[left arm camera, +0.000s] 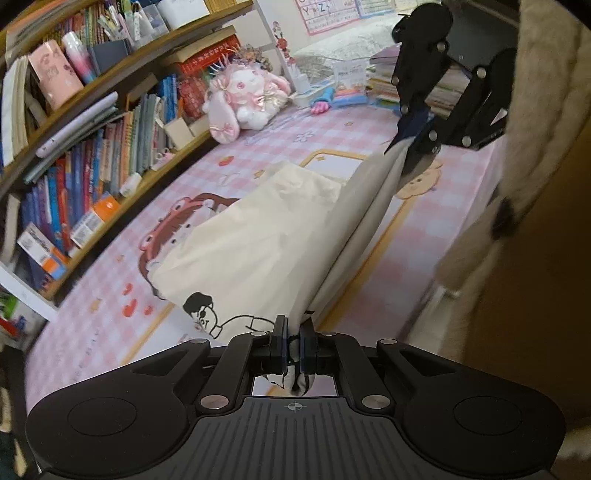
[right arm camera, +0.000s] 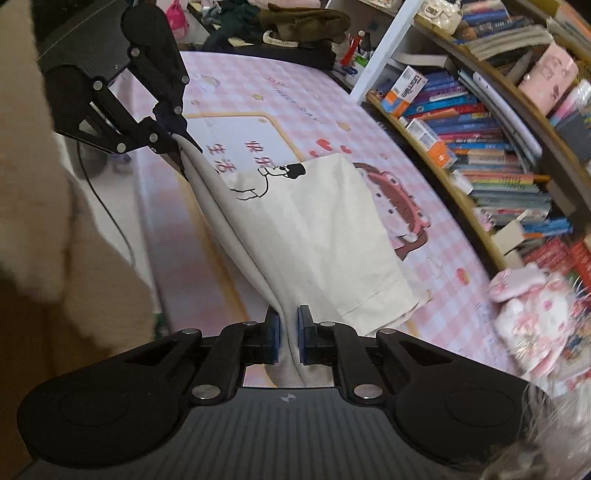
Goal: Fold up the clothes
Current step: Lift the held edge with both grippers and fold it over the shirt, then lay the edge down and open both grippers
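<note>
A cream garment (left arm camera: 258,240) with a black cartoon print lies partly on the pink checked mat (left arm camera: 110,295), its near edge lifted off the surface. My left gripper (left arm camera: 293,334) is shut on one end of that edge. My right gripper (right arm camera: 289,325) is shut on the other end, and the fabric stretches taut between the two. In the left wrist view the right gripper (left arm camera: 400,147) shows at the upper right, pinching the cloth. Seen from the right wrist, the left gripper (right arm camera: 184,146) pinches its end of the garment (right arm camera: 314,221) at the upper left.
Curved wooden bookshelves (left arm camera: 74,155) full of books border the mat's far side. A pink and white plush rabbit (left arm camera: 243,99) sits at the shelf end. Piled clothes (right arm camera: 295,26) lie beyond the mat. A person's cream fleece sleeve (left arm camera: 535,129) fills the side by the grippers.
</note>
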A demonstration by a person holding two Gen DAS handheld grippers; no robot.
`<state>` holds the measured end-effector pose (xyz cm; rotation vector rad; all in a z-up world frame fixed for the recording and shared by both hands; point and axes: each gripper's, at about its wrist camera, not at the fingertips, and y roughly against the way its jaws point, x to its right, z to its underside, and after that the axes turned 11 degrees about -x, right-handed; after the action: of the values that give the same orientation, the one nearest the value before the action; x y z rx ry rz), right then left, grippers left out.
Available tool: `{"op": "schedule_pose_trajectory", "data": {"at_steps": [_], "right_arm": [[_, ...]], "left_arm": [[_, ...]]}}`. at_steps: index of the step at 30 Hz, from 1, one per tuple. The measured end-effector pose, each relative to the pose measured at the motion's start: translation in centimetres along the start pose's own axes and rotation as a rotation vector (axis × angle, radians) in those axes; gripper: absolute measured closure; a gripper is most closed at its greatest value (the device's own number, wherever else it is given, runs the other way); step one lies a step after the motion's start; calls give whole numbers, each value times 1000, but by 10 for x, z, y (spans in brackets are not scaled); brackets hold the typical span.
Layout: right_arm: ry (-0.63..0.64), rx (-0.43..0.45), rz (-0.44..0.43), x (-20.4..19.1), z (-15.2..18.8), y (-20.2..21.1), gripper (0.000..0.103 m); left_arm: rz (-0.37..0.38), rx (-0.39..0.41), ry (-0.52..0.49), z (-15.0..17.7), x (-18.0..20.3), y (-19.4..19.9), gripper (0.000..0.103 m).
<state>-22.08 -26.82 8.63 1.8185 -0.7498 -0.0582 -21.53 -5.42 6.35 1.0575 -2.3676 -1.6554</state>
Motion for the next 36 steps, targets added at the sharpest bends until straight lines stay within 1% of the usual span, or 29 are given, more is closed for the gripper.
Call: {"op": "schedule_pose_trajectory", "data": {"at_steps": [3,8,10,13,16,19,21,24,28,33,36], "right_arm": [[-6,-13,-29,-2,3,3,95],[-23,2,4,9,-1,8,95],[-24,5,29,15,-3,8,95],[-2,4,82,23,-8,5,95],[22,11,150,31,-15,1,95],[40,23,217,43,-24,-4,95],[47,33,246,52,-30,-8,95],[43,38,273,66,-40,-19,95],[35,25,283,83,-53,-42,95],[39,-7,277,101,-64,-72,95],[39,-35,256,112,-68,-90,95]], "left_arm": [[20,6,11,-3,-4,3,98],[22,36,61,-18,-23,5,98],[4,41,62,-26,-28,4,98],[-47,51,75,-39,-36,1,98],[-95,74,116,-54,-47,-1,97],[-141,81,149,-66,-60,-7,97],[-153,80,165,-72,-68,-12,97],[-146,76,196,-77,-84,-25,96],[-133,63,231,-85,-104,-47,95],[-109,28,232,-93,-121,-77,95],[-95,4,227,-95,-127,-95,92]]}}
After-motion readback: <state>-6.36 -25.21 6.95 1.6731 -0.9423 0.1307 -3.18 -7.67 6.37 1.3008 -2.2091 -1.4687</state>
